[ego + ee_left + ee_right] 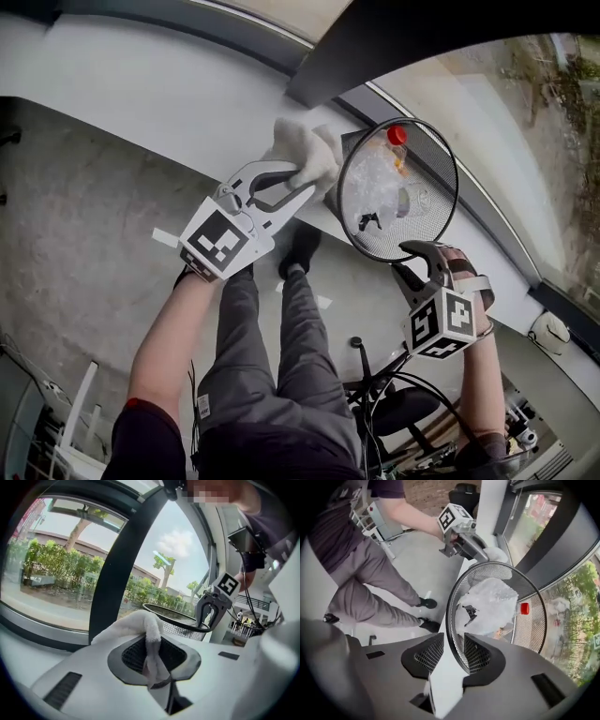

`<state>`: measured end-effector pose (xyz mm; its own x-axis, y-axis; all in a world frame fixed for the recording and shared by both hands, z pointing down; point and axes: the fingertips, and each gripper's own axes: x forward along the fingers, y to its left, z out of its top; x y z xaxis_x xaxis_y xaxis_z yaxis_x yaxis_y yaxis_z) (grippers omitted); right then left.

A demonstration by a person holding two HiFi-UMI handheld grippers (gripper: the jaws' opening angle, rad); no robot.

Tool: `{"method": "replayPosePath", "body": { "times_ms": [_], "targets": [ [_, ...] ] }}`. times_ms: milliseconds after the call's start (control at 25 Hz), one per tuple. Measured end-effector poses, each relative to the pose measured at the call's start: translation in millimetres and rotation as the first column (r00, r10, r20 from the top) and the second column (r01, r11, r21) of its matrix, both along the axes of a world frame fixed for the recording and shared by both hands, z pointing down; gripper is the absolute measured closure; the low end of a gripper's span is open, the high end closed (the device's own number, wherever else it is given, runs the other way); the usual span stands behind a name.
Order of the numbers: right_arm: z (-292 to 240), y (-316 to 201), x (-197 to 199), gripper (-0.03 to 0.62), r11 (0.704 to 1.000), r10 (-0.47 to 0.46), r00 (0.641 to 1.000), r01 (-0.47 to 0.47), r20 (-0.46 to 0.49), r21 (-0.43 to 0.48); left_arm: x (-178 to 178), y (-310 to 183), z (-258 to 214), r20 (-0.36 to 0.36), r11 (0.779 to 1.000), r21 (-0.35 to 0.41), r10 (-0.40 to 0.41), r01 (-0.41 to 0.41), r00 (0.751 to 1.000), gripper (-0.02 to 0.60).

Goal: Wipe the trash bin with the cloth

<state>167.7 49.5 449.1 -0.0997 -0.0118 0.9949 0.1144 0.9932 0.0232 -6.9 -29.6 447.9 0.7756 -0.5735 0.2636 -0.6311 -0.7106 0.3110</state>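
Observation:
A black wire-mesh trash bin (448, 192) stands on the white window ledge; inside lie a clear plastic bag (375, 183) and a red-capped bottle (397, 135). My left gripper (302, 184) is shut on a white cloth (305, 148), and the cloth touches the bin's left side. In the left gripper view the cloth (136, 625) bunches between the jaws, with the bin (180, 626) just behind. My right gripper (415, 255) is at the bin's near rim. In the right gripper view the rim (451, 620) runs between the jaws (454, 656), with a gap on the left side.
The white ledge (141, 94) runs along a curved window with a dark post (375, 47). The person's legs and shoes (300, 248) stand on the grey floor below. A black chair base and cables (389, 403) lie at the lower right.

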Motion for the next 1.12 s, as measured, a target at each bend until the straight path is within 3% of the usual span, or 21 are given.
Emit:
{"method": "replayPosePath", "body": {
  "times_ms": [40, 120, 240, 480, 680, 840, 1000, 1120],
  "targets": [
    [5, 2, 0, 0.462, 1.0, -0.01, 1.0, 0.01, -0.004, -0.011, 4, 0, 0, -0.008, 1.0, -0.009, 0.004, -0.004, 1.0, 0.526],
    [8, 3, -4, 0.522, 0.999, 0.012, 1.0, -0.011, 0.023, -0.047, 20, 4, -1, -0.019, 0.999, -0.012, 0.045, -0.045, 0.999, 0.526],
    [3, 4, -15, 0.534, 0.997, 0.034, 0.997, -0.029, 0.065, -0.072, 40, 17, -8, -0.027, 0.993, -0.003, 0.114, -0.114, 0.993, 0.526],
    [2, 4, -49, 0.543, 0.985, 0.156, 0.977, -0.143, 0.148, -0.095, 62, 48, -12, -0.073, 0.988, -0.038, 0.15, -0.153, 0.986, 0.528],
    [0, 7, -94, 0.543, 0.977, 0.205, 0.959, -0.188, 0.197, -0.106, 71, 73, -3, -0.052, 0.974, -0.066, 0.215, -0.218, 0.975, 0.528],
    [-3, 1, -99, 0.54, 0.973, 0.228, 0.947, -0.21, 0.227, -0.098, 77, 81, 2, -0.013, 0.965, -0.06, 0.256, -0.256, 0.967, 0.528],
    [-30, 6, -87, 0.516, 0.976, 0.215, 0.922, -0.19, 0.323, -0.109, 56, 65, 1, 0.008, 0.985, -0.048, 0.168, -0.168, 0.986, 0.528],
    [-44, -1, -52, 0.493, 0.975, 0.224, 0.928, -0.213, 0.298, -0.067, 25, 35, -8, -0.076, 0.998, -0.052, 0.019, -0.023, 0.997, 0.528]
  ]
}}
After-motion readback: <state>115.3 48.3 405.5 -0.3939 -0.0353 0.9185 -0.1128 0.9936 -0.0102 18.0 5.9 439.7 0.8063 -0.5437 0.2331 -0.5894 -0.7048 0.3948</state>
